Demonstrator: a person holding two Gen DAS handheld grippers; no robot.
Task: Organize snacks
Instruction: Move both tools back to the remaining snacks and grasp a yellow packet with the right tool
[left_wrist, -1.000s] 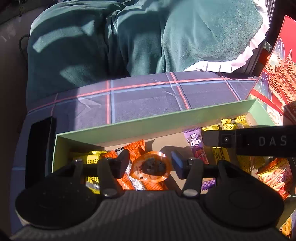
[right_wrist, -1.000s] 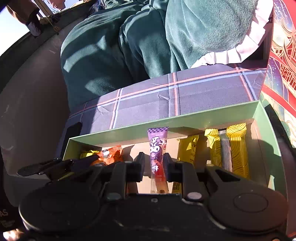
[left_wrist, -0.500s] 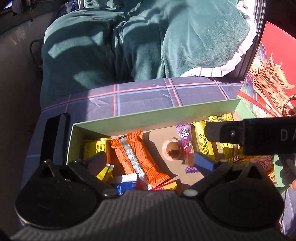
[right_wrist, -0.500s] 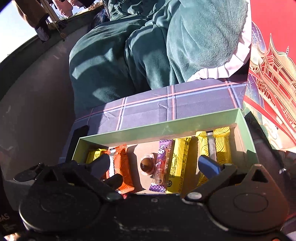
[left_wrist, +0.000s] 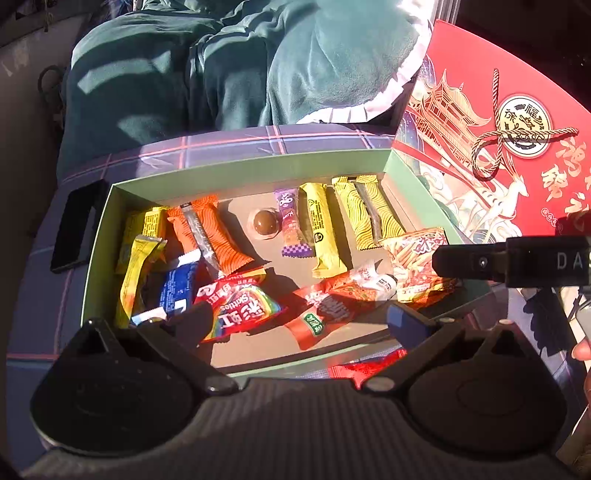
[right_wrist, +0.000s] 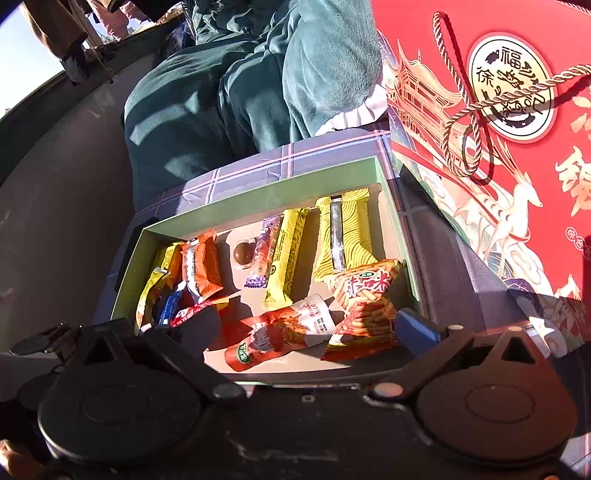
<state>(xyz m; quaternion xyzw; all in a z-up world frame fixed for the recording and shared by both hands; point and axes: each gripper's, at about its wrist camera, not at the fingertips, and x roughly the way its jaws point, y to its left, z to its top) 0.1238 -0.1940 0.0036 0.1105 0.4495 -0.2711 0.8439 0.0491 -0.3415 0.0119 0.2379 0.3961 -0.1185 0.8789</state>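
My left gripper (left_wrist: 297, 319) and right gripper (right_wrist: 308, 328) have just sprung wide, empty, above the shallow green cardboard box (left_wrist: 258, 168).

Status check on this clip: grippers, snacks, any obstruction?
Left gripper and right gripper open, empty, jaws just opened. Snacks lie in green box. Nothing blocking.

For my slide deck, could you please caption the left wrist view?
Open left gripper above a green box of assorted snacks, beside a red gift box.
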